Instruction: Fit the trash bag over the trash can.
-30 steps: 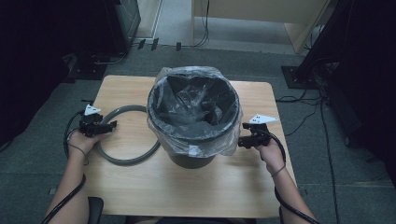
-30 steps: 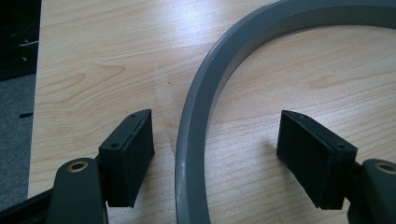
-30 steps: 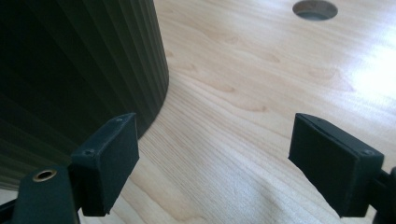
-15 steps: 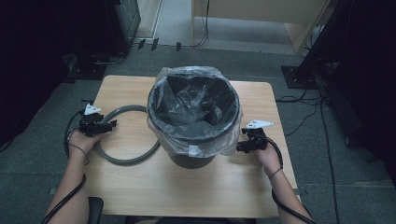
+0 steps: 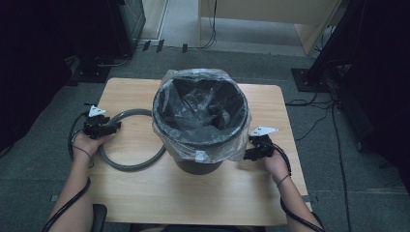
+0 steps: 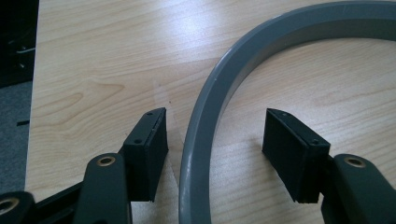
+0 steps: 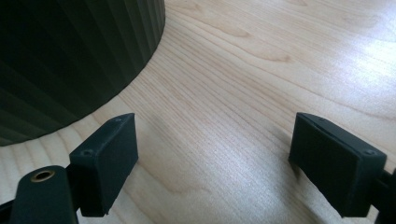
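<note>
A dark bin (image 5: 198,166) lined with a clear plastic bag (image 5: 232,145) stands at the middle of the wooden table (image 5: 193,198). A grey ring (image 5: 126,166) lies flat to its left. My left gripper (image 5: 115,126) straddles the ring's far-left arc. In the left gripper view the ring (image 6: 224,70) runs between the pads (image 6: 154,149) of that gripper (image 6: 215,115) with a gap on each side. Its jaws have just been closing and stand open. My right gripper (image 5: 246,155) sits low beside the bin's right side. Seen from the right gripper view, this gripper (image 7: 213,120) is open over bare wood, beside the ribbed bin wall (image 7: 70,56).
Grey carpet surrounds the table. Dark equipment stands (image 5: 333,63) and floor cables (image 5: 309,130) lie off its right and far edges, and a pale desk (image 5: 270,19) is at the back. The person's forearms (image 5: 72,193) come in from the near edge.
The right gripper has sunk a little along the bin's side, toward the table. The left hand has kept its place at the ring.
</note>
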A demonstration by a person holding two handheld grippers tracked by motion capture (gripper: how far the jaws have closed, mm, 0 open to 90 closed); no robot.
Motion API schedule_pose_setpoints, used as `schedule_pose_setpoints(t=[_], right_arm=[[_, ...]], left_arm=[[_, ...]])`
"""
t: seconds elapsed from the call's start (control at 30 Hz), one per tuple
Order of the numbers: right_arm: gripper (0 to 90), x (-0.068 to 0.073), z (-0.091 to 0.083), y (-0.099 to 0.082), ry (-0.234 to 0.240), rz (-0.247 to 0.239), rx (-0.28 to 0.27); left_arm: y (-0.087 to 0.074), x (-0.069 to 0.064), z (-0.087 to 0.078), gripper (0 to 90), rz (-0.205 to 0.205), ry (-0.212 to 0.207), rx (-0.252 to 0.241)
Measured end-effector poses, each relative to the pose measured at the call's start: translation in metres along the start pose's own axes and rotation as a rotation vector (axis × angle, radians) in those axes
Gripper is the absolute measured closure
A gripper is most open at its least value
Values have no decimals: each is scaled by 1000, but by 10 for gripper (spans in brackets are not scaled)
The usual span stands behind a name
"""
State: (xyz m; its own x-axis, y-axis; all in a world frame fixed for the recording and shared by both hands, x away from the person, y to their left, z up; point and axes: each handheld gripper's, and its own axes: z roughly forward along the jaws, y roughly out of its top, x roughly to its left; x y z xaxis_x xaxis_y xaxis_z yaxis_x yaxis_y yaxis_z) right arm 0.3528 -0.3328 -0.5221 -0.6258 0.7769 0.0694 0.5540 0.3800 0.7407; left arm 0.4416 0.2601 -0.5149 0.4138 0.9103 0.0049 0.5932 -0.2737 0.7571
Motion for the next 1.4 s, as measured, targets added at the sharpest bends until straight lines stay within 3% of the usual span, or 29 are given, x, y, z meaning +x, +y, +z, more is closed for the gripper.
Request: schedule_pose_setpoints(t=[0.3,0.43,0.53,0.7,0.9,0.97,1.2,1.4], right_arm=[[129,4,3,0,-29,-35,6],[127,4,3,0,-34,-31,6],[125,5,3,0,-37,-24,6],[115,5,3,0,-43,-19,5],[111,5,4,0,-47,-16,7],[110,5,4,0,-48,-16,7],[100,5,4,1,-51,-12,9],[97,5,4,1,-52,-11,9]], left_arm=[[5,1,5,512,13,-9,-9],[6,-2,6,647,78,-16,-21],[6,-3,6,687,95,-14,-21],[5,0,5,692,54,-19,-19],[3,3,1,751,37,31,-8],[4,5,-1,765,2,59,8],[0,11,-3,773,-71,56,-9],[1,10,-3,780,-74,71,3]])
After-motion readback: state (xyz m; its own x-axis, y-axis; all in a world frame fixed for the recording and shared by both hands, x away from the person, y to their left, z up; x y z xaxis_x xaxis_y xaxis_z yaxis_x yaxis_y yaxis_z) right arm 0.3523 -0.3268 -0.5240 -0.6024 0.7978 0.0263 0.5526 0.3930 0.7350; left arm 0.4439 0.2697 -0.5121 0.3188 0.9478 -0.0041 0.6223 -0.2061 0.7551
